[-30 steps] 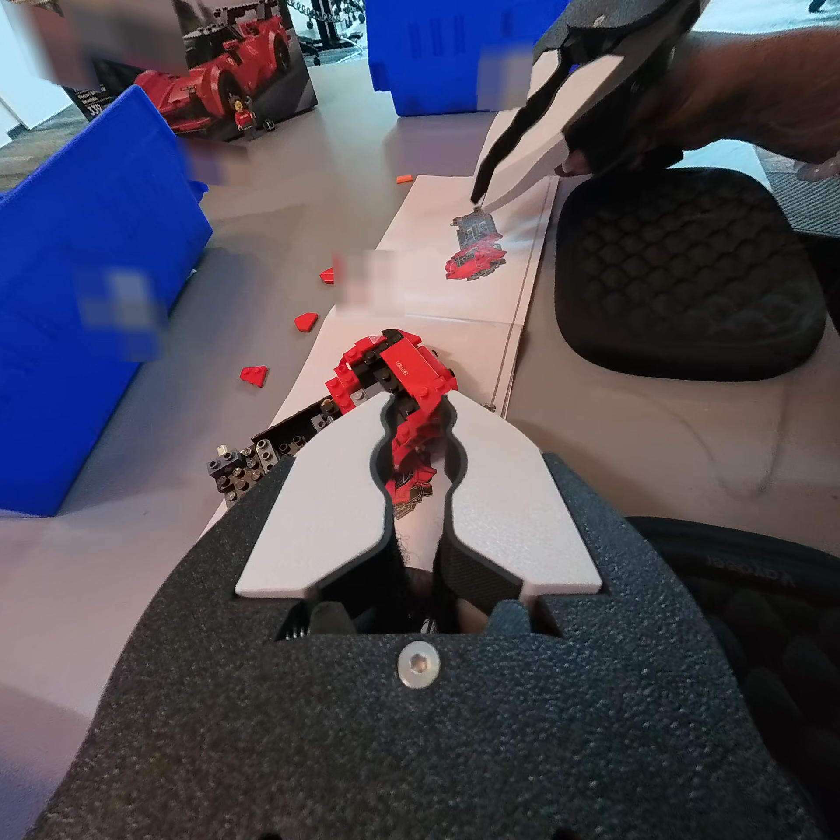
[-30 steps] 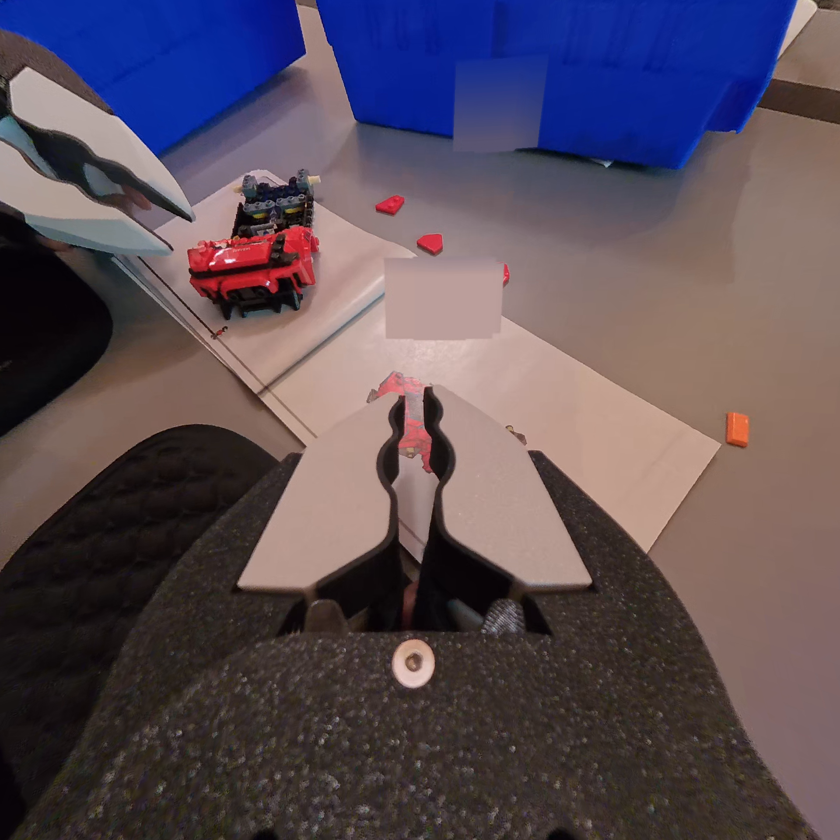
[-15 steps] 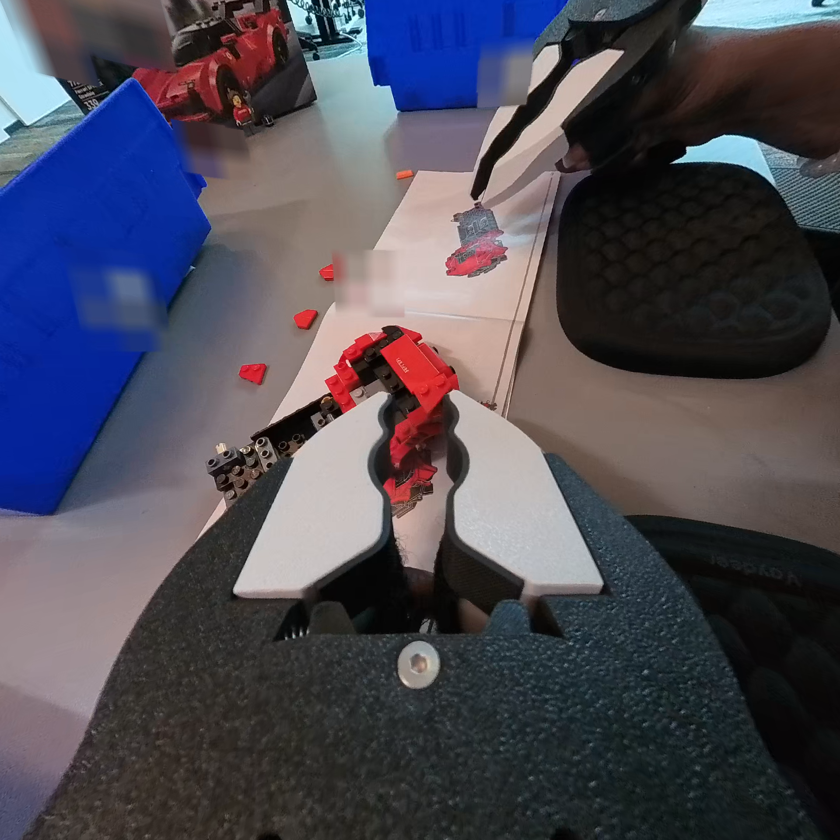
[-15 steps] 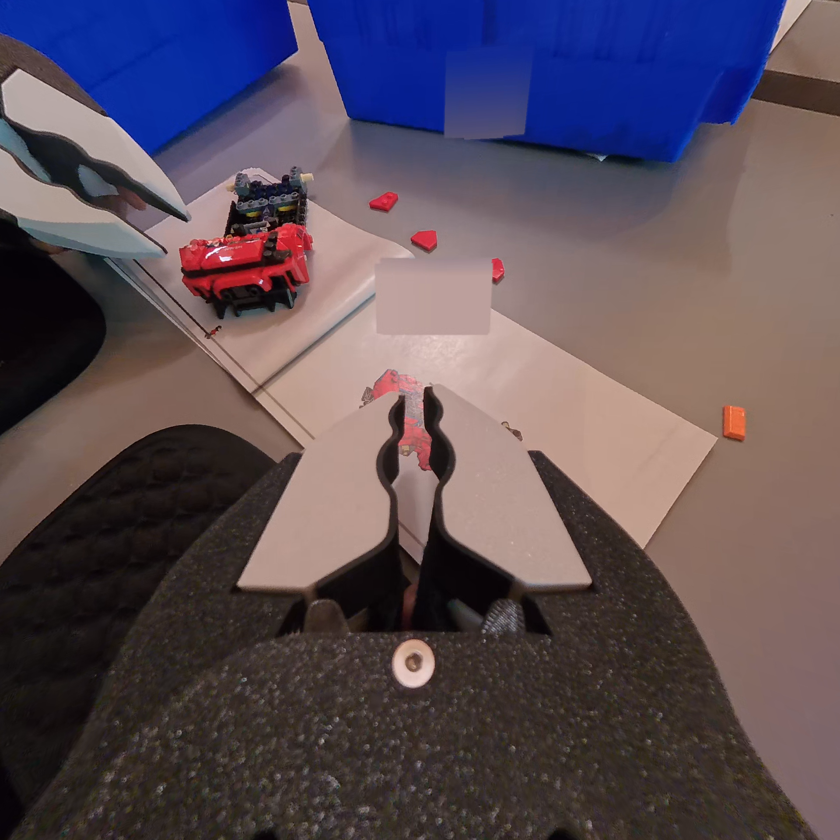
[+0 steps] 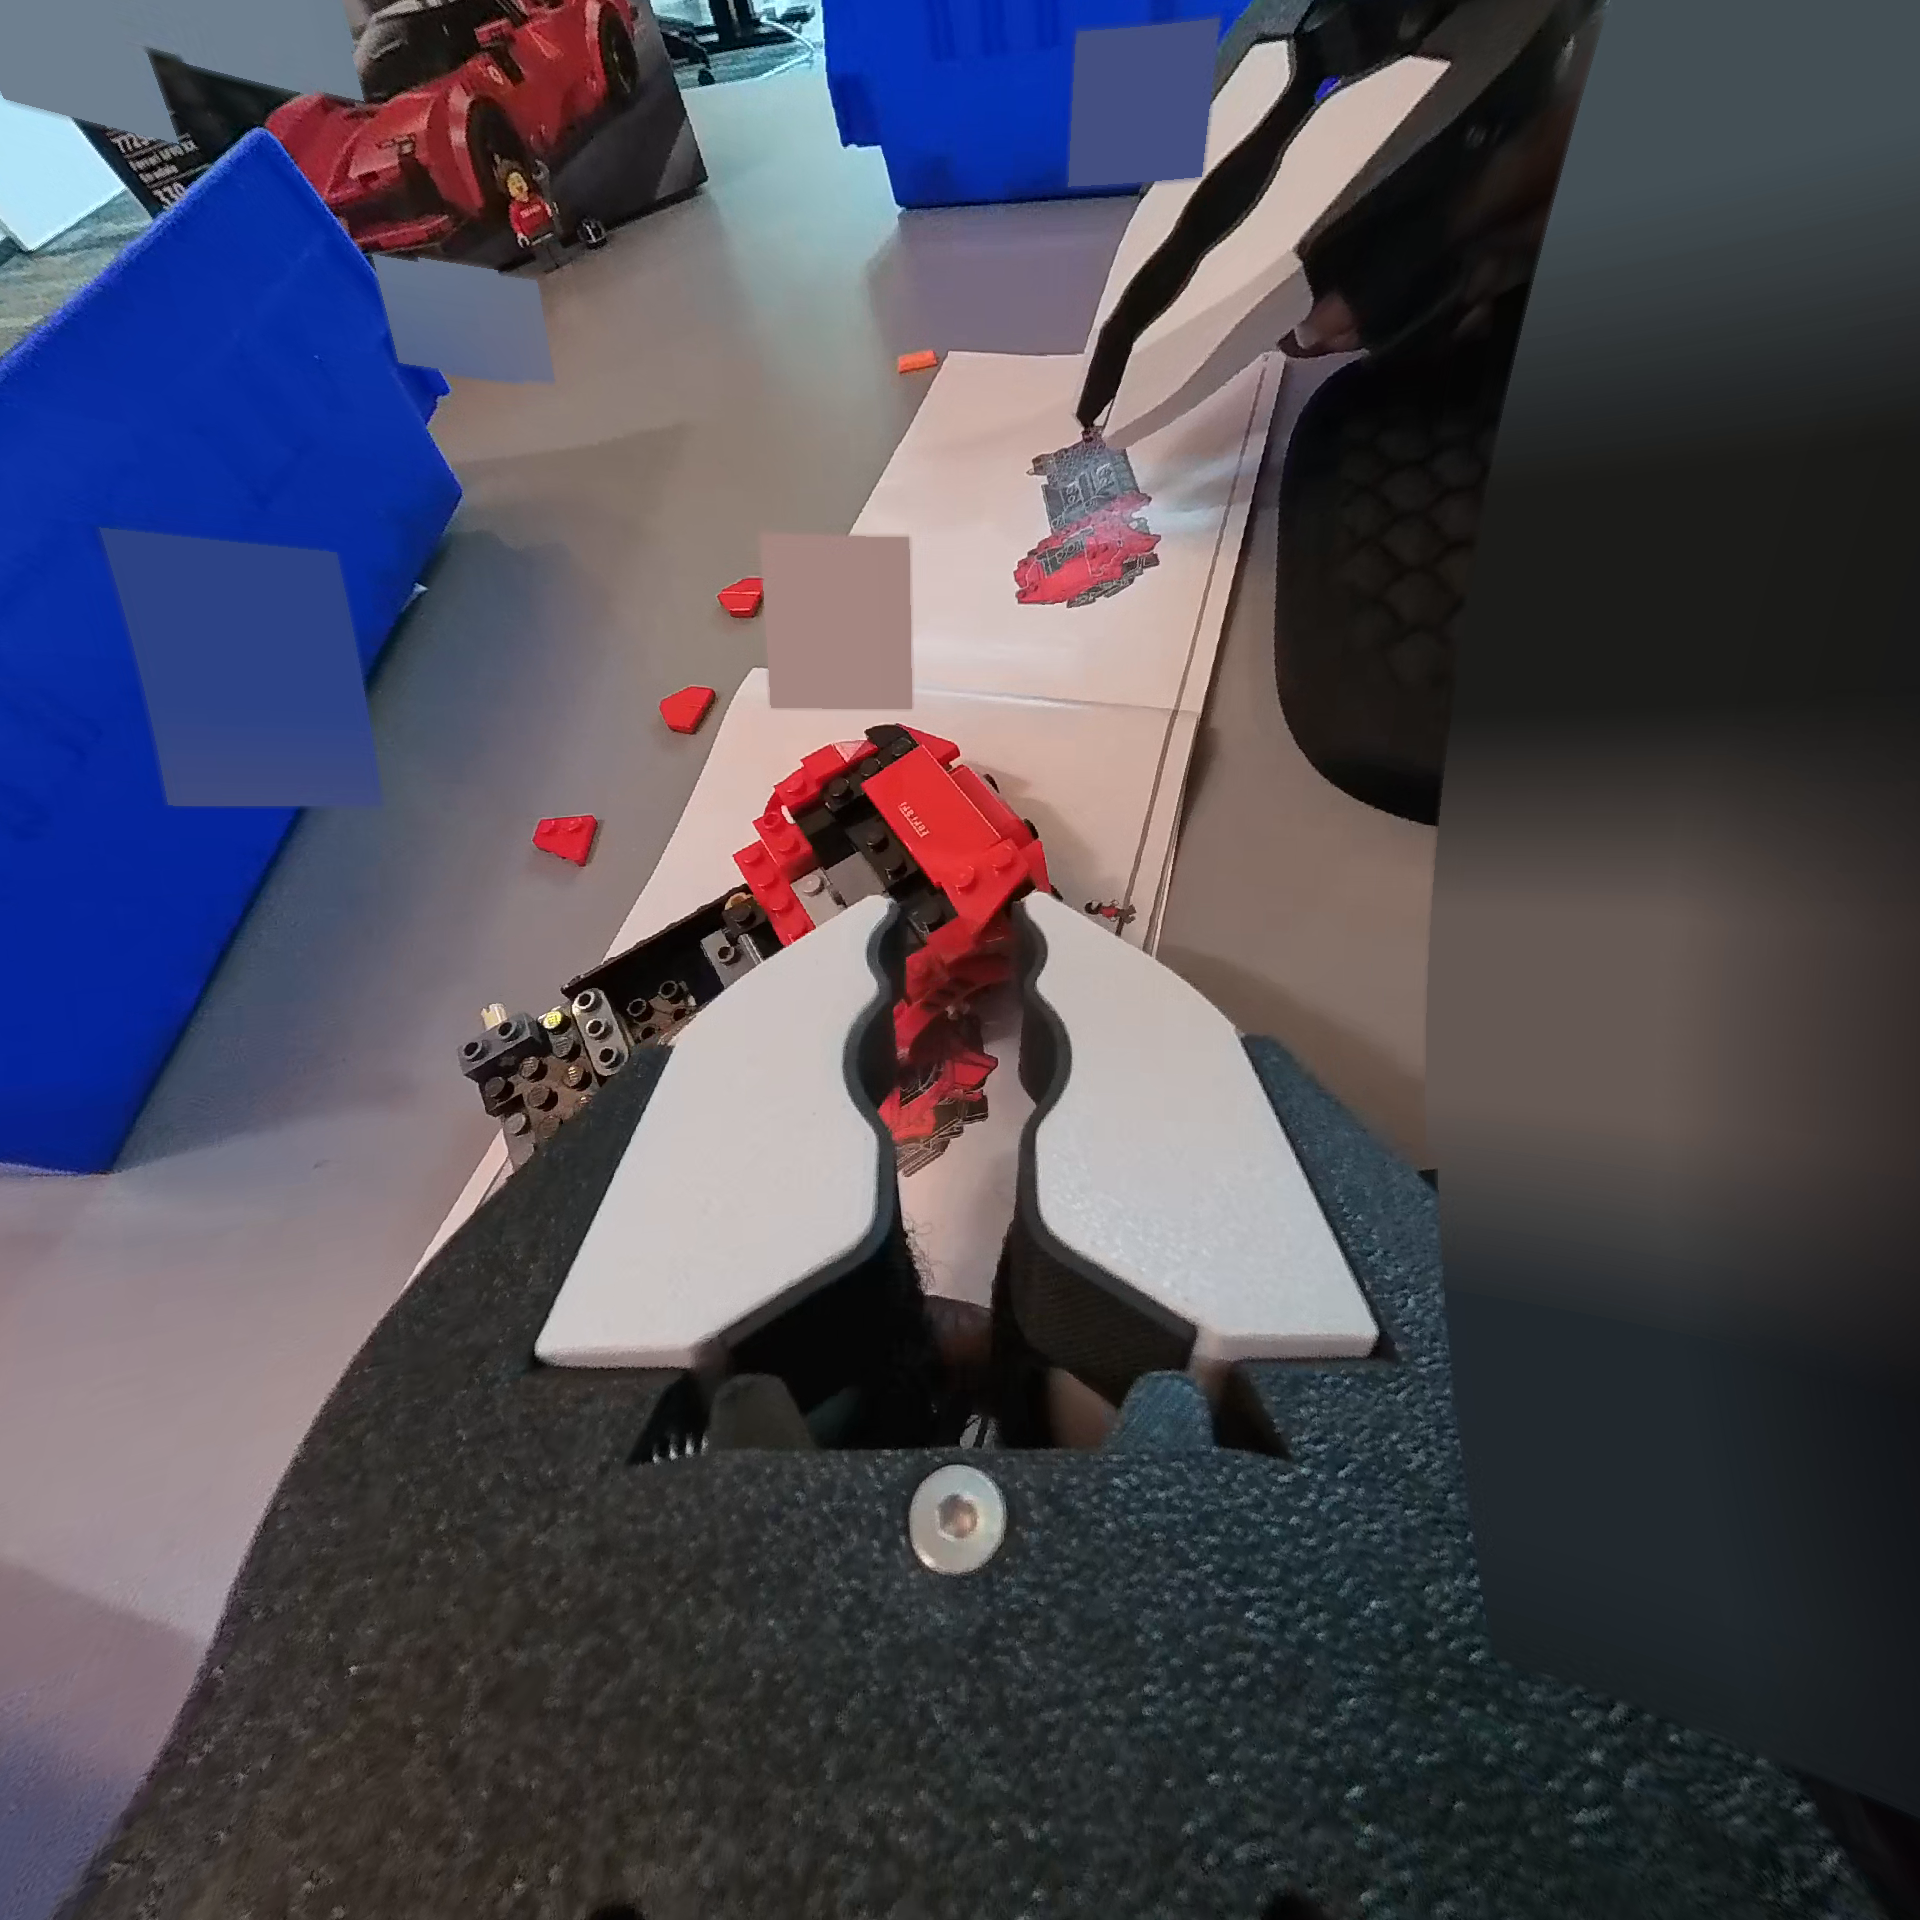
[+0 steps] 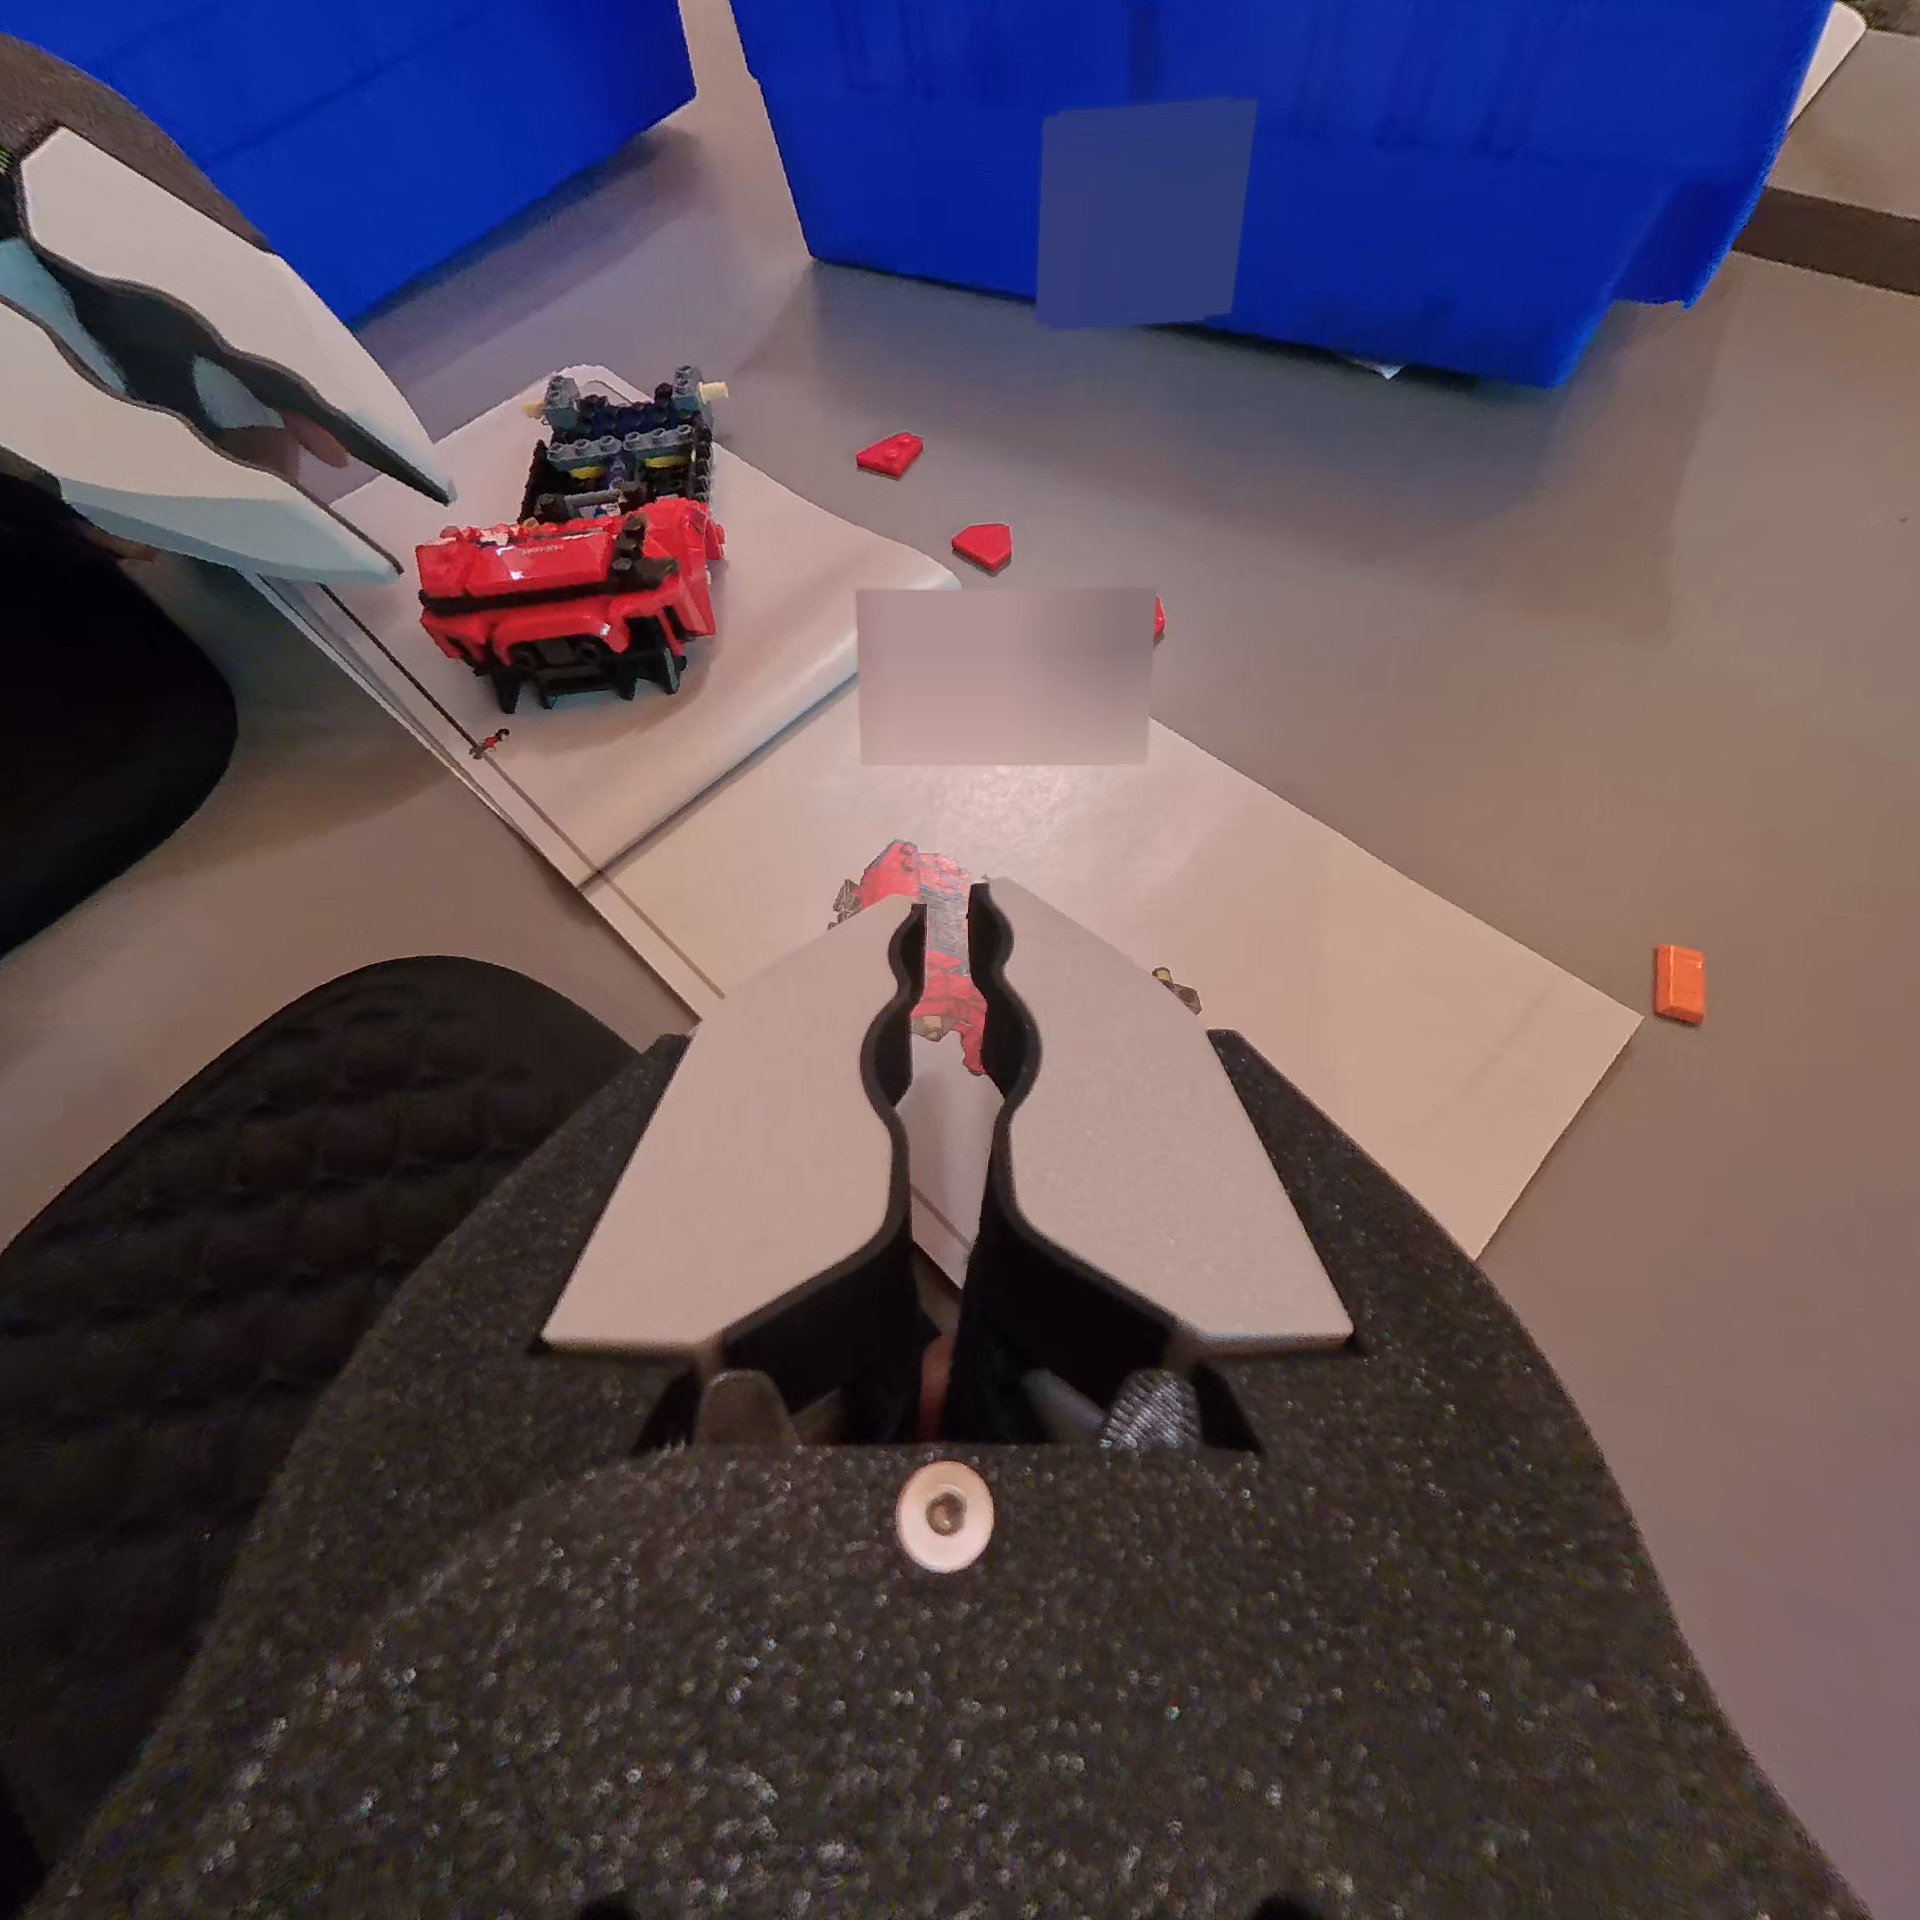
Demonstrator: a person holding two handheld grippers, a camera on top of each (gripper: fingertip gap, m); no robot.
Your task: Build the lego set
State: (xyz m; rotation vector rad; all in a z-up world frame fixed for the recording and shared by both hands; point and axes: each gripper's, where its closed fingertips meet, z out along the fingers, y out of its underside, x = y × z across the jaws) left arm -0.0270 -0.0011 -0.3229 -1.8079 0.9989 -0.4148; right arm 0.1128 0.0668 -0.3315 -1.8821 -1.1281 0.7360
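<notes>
**A:** How did the two tools stand, starting from the near side?

**B:** The left gripper (image 5: 961, 914) hung just over the part-built Lego car (image 5: 883, 831), its jaws a narrow gap apart and empty; whether the tips touched the red bodywork could not be told. The right gripper (image 6: 948, 894) hovered over the printed page of the instruction booklet (image 6: 1299, 935), jaws nearly together, holding nothing.

**A:** And where was the car itself?

**B:** It rested on the booklet's left page, red front section raised, with the black and grey studded chassis (image 5: 582, 1039) reaching back toward the page's outer edge.

**A:** What lay beyond it?

**B:** Three small red pieces (image 5: 566, 836) sat loose on the bench just off the booklet's far edge. A small orange tile (image 6: 1679, 982) lay alone past the right page's corner. Farther off stood blue bins (image 6: 1351, 156), and the set's box (image 5: 499, 125) at the bench's far side.

**A:** How far along did the build look?

**B:** Partway, by the look of it. The chassis and front bodywork were joined, but no wheels showed, the rear frame was bare, and the loose pieces were not yet fitted.
</notes>
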